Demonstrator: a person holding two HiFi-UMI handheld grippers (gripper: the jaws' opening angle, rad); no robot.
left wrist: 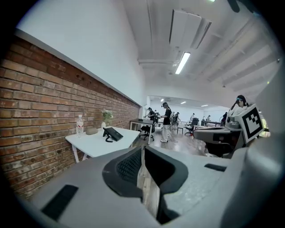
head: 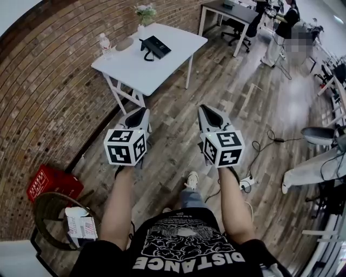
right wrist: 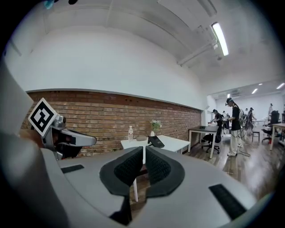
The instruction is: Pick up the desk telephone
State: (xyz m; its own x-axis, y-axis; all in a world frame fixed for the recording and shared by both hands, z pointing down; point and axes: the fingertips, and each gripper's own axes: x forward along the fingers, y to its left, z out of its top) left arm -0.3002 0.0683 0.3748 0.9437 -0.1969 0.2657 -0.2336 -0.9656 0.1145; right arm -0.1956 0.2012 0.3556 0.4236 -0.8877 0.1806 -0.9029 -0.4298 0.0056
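my left tool (head: 140, 112) is pressed together with nothing between its jaws, and my right tool (head: 208, 111) is the same. both are held out over the wooden floor (head: 243, 103), well short of the white counter (head: 130, 70). the desk telephone (head: 155, 47) lies on the counter's far half, untouched. a water bottle (head: 105, 43) stands at the counter's wall-side edge, a vase of flowers (head: 144, 15) at its far corner.

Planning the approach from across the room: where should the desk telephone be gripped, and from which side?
Likely the desk telephone by its sloped body, pinched across the side edges, coming from the open front of the white table: the bottle and flower vase stand along its brick-wall side.
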